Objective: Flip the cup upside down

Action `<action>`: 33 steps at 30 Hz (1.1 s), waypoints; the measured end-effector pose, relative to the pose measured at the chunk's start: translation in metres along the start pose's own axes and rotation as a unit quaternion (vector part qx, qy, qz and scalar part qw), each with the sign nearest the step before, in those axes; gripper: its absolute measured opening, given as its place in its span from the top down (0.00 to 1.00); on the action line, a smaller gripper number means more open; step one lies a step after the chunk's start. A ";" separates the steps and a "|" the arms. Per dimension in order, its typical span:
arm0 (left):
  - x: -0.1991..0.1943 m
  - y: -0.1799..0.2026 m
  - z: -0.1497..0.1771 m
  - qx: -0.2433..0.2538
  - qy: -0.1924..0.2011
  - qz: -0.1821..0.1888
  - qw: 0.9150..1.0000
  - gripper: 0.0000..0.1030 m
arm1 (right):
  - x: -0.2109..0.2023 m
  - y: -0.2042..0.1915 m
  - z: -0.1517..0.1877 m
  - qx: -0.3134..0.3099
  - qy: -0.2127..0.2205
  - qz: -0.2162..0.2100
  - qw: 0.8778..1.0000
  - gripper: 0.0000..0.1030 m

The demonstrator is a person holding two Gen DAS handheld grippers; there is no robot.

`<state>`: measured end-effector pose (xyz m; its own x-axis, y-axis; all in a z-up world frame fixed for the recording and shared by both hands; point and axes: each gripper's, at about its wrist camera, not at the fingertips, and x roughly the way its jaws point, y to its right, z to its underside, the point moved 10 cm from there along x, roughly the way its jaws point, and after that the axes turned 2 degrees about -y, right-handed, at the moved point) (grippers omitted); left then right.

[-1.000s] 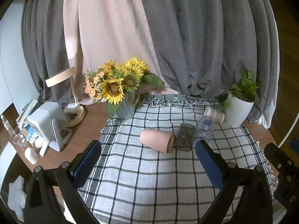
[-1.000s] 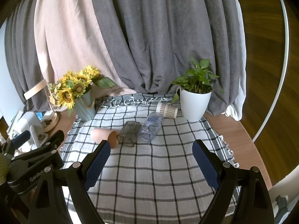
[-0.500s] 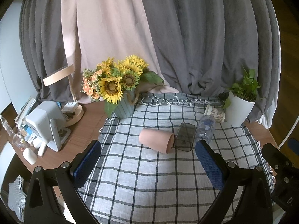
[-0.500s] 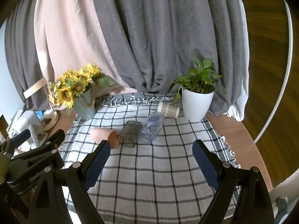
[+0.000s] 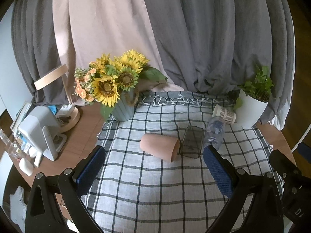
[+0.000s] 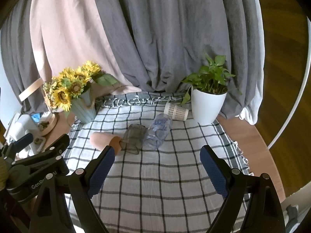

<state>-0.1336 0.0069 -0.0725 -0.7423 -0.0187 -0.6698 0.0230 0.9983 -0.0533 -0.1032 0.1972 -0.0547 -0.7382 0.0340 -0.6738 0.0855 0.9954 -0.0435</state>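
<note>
Several cups lie on their sides on the checked cloth (image 5: pixel 151 184). A pink cup (image 5: pixel 159 147) lies left, mouth toward me; it also shows in the right wrist view (image 6: pixel 103 139). Beside it lie a smoky clear square cup (image 5: pixel 191 141), a clear printed cup (image 5: pixel 214 134) and a patterned paper cup (image 5: pixel 223 114). The same three show in the right wrist view: smoky cup (image 6: pixel 135 137), clear cup (image 6: pixel 159 131), paper cup (image 6: pixel 176 111). My left gripper (image 5: pixel 154 169) is open and empty, short of the pink cup. My right gripper (image 6: pixel 157 171) is open and empty, short of the cups.
A teal vase of sunflowers (image 5: pixel 116 89) stands at the cloth's back left. A white potted plant (image 6: pixel 209 99) stands at the back right. A lamp and desk clutter (image 5: pixel 42 130) sit left on the wooden table. Curtains hang behind.
Both views have shifted slightly, the cups sitting a little lower in the left view. Neither gripper's jaws have changed. The cups have not moved.
</note>
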 end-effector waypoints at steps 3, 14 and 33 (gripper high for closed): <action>0.010 0.002 -0.003 0.004 -0.005 0.001 1.000 0.00 | 0.008 0.001 -0.003 0.002 -0.006 0.002 1.000 0.13; 0.081 0.021 -0.033 0.018 -0.036 0.033 0.999 0.00 | 0.082 0.013 -0.028 0.046 -0.058 -0.034 0.997 0.13; 0.259 0.035 -0.052 0.061 -0.156 0.004 0.986 0.00 | 0.293 0.027 -0.025 0.163 -0.205 -0.028 0.965 0.14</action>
<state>-0.3600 0.0394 -0.2092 -0.4993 -0.0452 -0.8653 0.1232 0.9848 -0.1226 -0.3336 0.2362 -0.2348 -0.4261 -0.1241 -0.8961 0.3086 0.9112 -0.2729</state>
